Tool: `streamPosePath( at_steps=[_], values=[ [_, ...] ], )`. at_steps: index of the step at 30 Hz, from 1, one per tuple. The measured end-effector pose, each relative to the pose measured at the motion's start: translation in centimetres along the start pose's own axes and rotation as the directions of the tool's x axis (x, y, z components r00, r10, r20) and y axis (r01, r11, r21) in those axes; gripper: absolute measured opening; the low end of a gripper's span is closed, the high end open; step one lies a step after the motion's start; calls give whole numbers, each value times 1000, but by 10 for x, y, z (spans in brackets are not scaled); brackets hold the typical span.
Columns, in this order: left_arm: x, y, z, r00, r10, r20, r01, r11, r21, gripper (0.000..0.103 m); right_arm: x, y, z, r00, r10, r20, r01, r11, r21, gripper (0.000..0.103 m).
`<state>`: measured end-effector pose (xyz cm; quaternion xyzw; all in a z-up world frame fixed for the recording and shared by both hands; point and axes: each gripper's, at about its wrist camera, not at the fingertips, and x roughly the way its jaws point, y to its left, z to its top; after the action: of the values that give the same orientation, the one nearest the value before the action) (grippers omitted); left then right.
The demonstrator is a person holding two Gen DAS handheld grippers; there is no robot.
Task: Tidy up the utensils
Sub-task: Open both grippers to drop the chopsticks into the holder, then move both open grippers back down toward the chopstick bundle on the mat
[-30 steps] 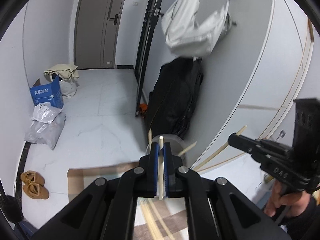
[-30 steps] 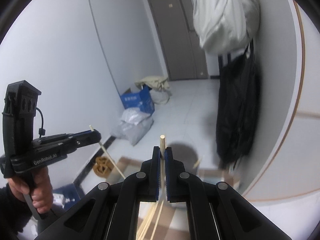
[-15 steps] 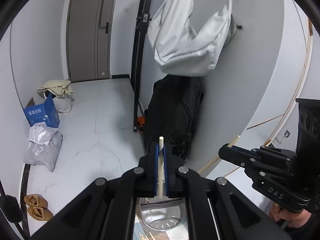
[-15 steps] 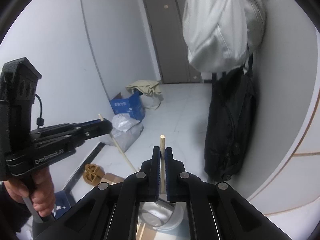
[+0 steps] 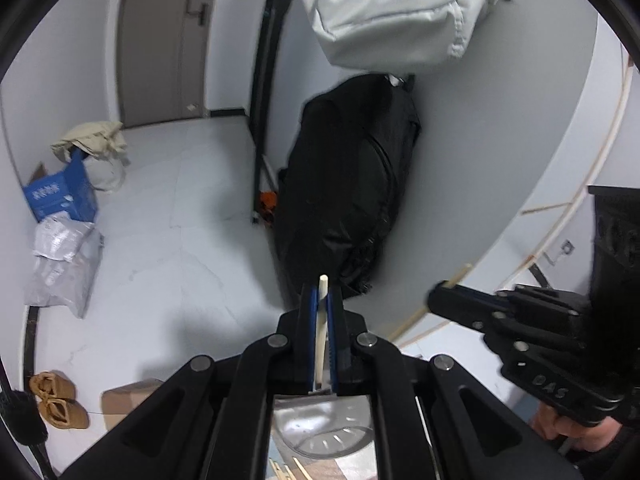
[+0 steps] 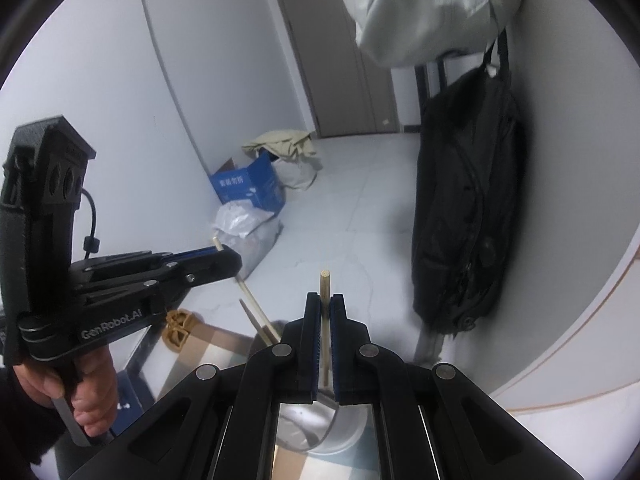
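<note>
1. Step in hand, as I judge it: carrying chopsticks to the metal holder (image 5: 324, 428), which shows just below both claws. Each hand brings one stick.
2. The left claw (image 5: 322, 300) is clamped on a pale chopstick (image 5: 321, 332). The stick stands upright between the blue pads, its tip poking out above them and its lower end hanging over the holder's perforated rim.
3. The right claw (image 6: 325, 300) is clamped on a second chopstick (image 6: 325, 320), also upright, its round end above the pads. The holder (image 6: 320, 428) sits directly under this claw too.
4. Seen from the right wrist, the left claw stands well to the left of the holder, with its stick slanting down toward the holder.
5. More loose chopsticks (image 5: 288, 470) lie on the table just in front of the holder.
6. Next move, in my judgement: lower each stick's bottom end inside the holder's rim, then part the pads so it drops in. The risk is a stick catching the rim and tipping out.
</note>
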<state>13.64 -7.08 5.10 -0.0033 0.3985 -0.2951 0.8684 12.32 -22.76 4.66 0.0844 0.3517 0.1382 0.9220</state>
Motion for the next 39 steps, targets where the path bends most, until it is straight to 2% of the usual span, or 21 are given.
streamPosePath(
  at_steps=[1, 3, 4, 5, 7, 11, 13, 15, 18, 22, 26, 28, 30, 39],
  values=[
    [2, 0, 0, 1000, 4, -15, -4, 1000, 0, 3, 2, -2, -1, 1000, 6, -2, -6, 1000, 7, 8],
    [3, 2, 2, 999, -9, -38, 9, 1000, -10, 21, 7, -6, -5, 1000, 18, -17, -17, 999, 28, 12],
    [2, 4, 3, 999, -21, -43, 20, 999, -31, 39, 8, -8, -6, 1000, 20, -22, -19, 999, 41, 20],
    [-1, 6, 4, 999, -30, -31, 28, 998, -54, 52, 7, -11, -7, 1000, 21, -22, -20, 998, 55, 24],
    [-10, 12, 3, 999, -45, 6, 45, 995, -87, 59, 2, -14, -10, 1000, 29, -8, -28, 997, 70, 36],
    [-30, 15, 1, 999, -20, 37, 24, 995, -92, 70, -16, -19, -16, 999, 24, 38, -27, 996, 81, 48],
    [-42, 13, -1, 998, 7, 61, -1, 996, -95, 73, -28, -19, -21, 997, 13, 72, -19, 996, 83, 63],
    [-50, 11, -3, 996, 32, 79, -25, 995, -97, 75, -41, -18, -27, 994, 7, 112, -17, 996, 89, 70],
    [-57, 7, -8, 993, 69, 97, -59, 993, -100, 80, -52, -14, -30, 991, 3, 131, -17, 994, 106, 75],
    [-70, 1, -15, 984, 125, 127, -112, 989, -99, 81, -68, -4, -32, 985, -7, 170, -12, 994, 106, 80],
    [-85, -12, -23, 969, 189, 160, -178, 981, -79, 84, -86, 7, -34, 975, -2, 223, -21, 995, 101, 85],
    [-94, -18, -27, 959, 217, 180, -207, 976, -74, 89, -94, 14, -37, 970, 9, 243, -34, 995, 99, 90],
    [-102, -22, -31, 952, 235, 197, -224, 971, -79, 91, -102, 23, -40, 964, 20, 263, -46, 995, 93, 94],
    [-127, -34, -60, 923, 294, 250, -274, 955, -110, 101, -133, 63, -65, 939, 73, 336, -85, 996, 19, 100]
  ],
)
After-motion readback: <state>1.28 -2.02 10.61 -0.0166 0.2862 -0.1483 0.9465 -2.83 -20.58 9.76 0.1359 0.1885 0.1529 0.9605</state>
